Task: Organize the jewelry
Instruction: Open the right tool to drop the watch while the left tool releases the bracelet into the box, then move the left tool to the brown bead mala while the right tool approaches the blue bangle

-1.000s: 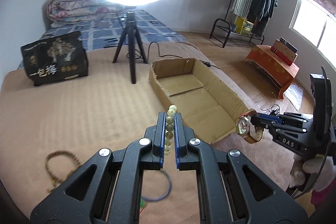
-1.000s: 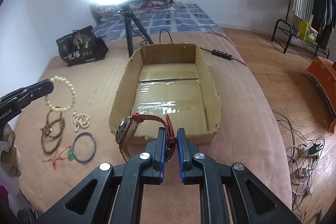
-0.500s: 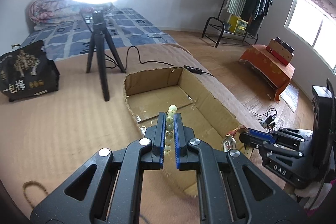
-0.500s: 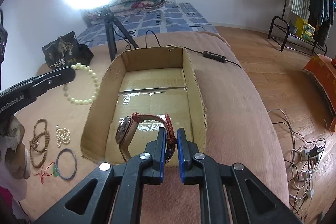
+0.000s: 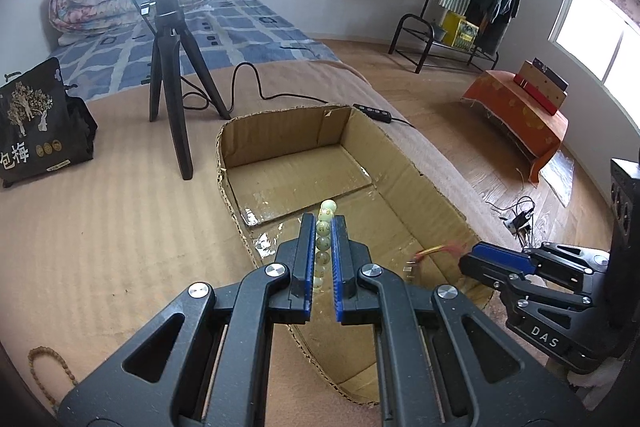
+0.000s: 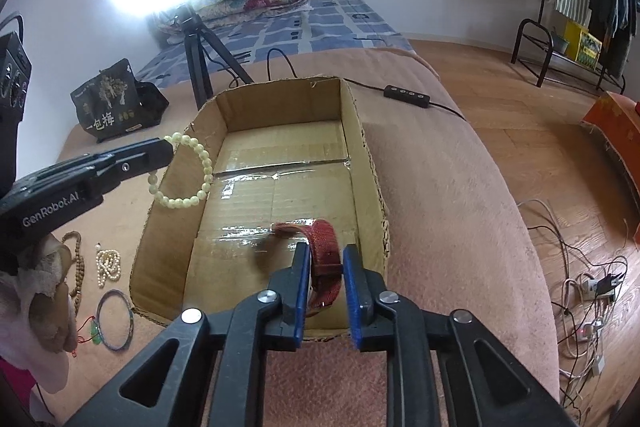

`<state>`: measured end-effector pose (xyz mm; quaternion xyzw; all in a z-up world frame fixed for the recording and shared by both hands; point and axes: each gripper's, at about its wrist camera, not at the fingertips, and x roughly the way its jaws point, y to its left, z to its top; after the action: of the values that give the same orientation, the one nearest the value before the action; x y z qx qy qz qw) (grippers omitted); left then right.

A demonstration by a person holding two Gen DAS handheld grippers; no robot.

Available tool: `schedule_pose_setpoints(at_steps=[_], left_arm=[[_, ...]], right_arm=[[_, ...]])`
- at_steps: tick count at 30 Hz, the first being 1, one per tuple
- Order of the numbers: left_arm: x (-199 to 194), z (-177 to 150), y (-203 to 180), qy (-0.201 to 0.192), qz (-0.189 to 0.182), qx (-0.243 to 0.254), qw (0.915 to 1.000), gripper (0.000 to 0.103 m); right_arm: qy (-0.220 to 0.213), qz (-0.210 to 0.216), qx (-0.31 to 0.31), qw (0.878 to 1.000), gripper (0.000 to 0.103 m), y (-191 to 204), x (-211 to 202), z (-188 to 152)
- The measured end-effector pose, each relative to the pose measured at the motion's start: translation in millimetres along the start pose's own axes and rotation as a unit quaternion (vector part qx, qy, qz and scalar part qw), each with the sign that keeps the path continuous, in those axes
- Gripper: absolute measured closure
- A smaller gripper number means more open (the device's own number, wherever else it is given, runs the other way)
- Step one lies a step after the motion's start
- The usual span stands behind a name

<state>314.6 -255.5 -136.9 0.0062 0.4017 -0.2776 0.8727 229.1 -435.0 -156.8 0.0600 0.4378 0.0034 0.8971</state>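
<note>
An open cardboard box point(image 5: 420, 183) point(image 6: 368, 163) lies on the brown bedspread. My left gripper point(image 5: 322, 223) is shut on a pale green bead bracelet point(image 5: 324, 227) point(image 6: 192, 175) and holds it over the box's left side. My right gripper point(image 6: 326, 255) has its jaws parted over the box's near end. A red-strapped watch point(image 6: 324, 255) sits blurred between the fingers, slipping down; in the left wrist view it is a red-yellow streak point(image 5: 436, 250) by the right gripper point(image 5: 472, 259).
A brown bead necklace point(image 6: 78, 267), a small pearl strand point(image 6: 108, 265), a blue bangle point(image 6: 115, 319) and a red cord with green pendant point(image 6: 94, 329) lie left of the box. A ring-light tripod point(image 5: 172, 87), black bag point(image 5: 36, 131) and cable switch point(image 6: 406, 94) stand behind.
Both grippers moved forward over the box. My right gripper's jaws opened and the watch, held firmly before, is now blurred and dropping into the box. The left still grips the bead bracelet.
</note>
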Motion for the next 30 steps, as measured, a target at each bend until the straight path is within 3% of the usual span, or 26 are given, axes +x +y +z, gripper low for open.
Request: schedule_pose_setpoints(at_steps=[3, 4, 6, 8, 10, 22, 24, 26, 30], left_arm=[[1, 1, 1, 0.007, 0.001, -0.006, 1.0000, 0.098], [1, 1, 1, 0.009, 0.000, -0.008, 0.9999, 0.098], [0, 1, 2, 0.010, 0.003, -0.007, 0.9999, 0.098], [-3, 1, 2, 0.009, 0.007, -0.004, 0.9999, 0.097], [-7, 0, 2, 0.007, 0.010, -0.004, 0.9999, 0.097], [-49, -5, 5, -0.013, 0.019, -0.003, 0.9997, 0.097], [-58, -8, 7, -0.018, 0.023, -0.002, 0.9996, 0.090], [-68, -9, 11, -0.027, 0.026, -0.003, 0.9993, 0.059], [-93, -13, 19, -0.045, 0.036, -0.011, 0.9983, 0.053]], right_arm=[[-0.006, -0.003, 0.000, 1.000, 0.079, 0, -4, 0], [-0.009, -0.004, 0.000, 1.000, 0.070, 0, -5, 0], [-0.017, -0.007, 0.000, 1.000, 0.064, 1, -10, 0], [-0.020, -0.009, 0.000, 1.000, 0.047, 1, -13, 0], [-0.023, -0.011, -0.001, 1.000, 0.041, 2, -16, -2], [-0.039, -0.025, 0.002, 0.999, 0.023, 9, -43, -8], [-0.042, -0.028, -0.002, 0.999, 0.022, 13, -49, -10], [-0.046, -0.030, -0.006, 0.998, 0.020, 17, -55, -12], [-0.050, -0.026, -0.007, 0.998, 0.018, 24, -65, -16]])
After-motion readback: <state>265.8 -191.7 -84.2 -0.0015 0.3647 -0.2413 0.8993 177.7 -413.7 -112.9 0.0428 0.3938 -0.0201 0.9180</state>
